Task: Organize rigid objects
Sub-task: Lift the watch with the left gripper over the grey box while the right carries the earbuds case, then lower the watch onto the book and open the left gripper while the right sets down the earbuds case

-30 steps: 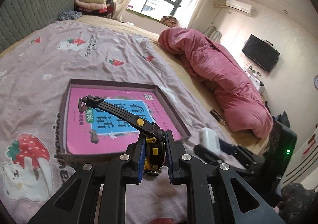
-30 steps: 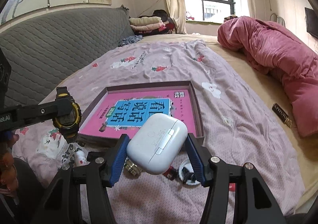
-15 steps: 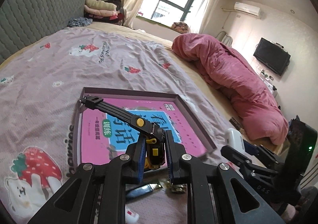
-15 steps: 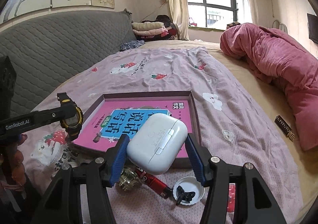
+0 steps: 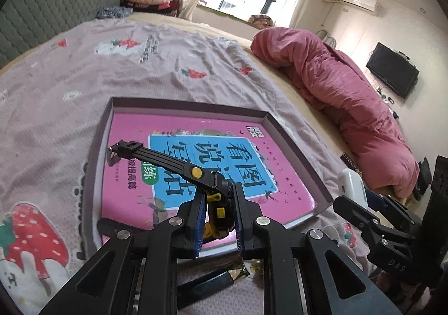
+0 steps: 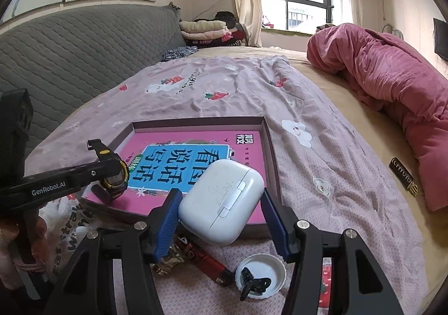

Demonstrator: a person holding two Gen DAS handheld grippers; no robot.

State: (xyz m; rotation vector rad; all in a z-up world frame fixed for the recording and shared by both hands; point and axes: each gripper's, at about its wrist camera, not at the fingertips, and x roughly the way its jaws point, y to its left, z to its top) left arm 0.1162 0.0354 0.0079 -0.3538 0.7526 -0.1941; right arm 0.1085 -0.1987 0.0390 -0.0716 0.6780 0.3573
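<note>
Left wrist view: the left gripper [image 5: 217, 220] is clamped tight on a black and yellow watch [image 5: 215, 203], pads pressed on the case from both sides. The watch hangs over the near edge of the tray [image 5: 296, 144], above the pink book [image 5: 179, 136] lying inside it. Its strap runs long and stiff away from the jaws, up and to the left across the book, buckle end farthest out. Off the tray's right corner, the right gripper [image 5: 361, 194] shows with a white case between its fingers.

Right wrist view: the right gripper [image 6: 221, 203] stands wide with the white earbud case [image 6: 221, 200] filling the gap, both blue pads against its sides. The case sits tilted over the tray's near rim, its long axis slanting up to the right, hinge seam facing the camera. At the tray's left corner, the left gripper [image 6: 112, 172] holds the watch upright, dial facing right. In front of the tray lie a red lighter [image 6: 210, 261] and a white lid [image 6: 260, 275].
</note>
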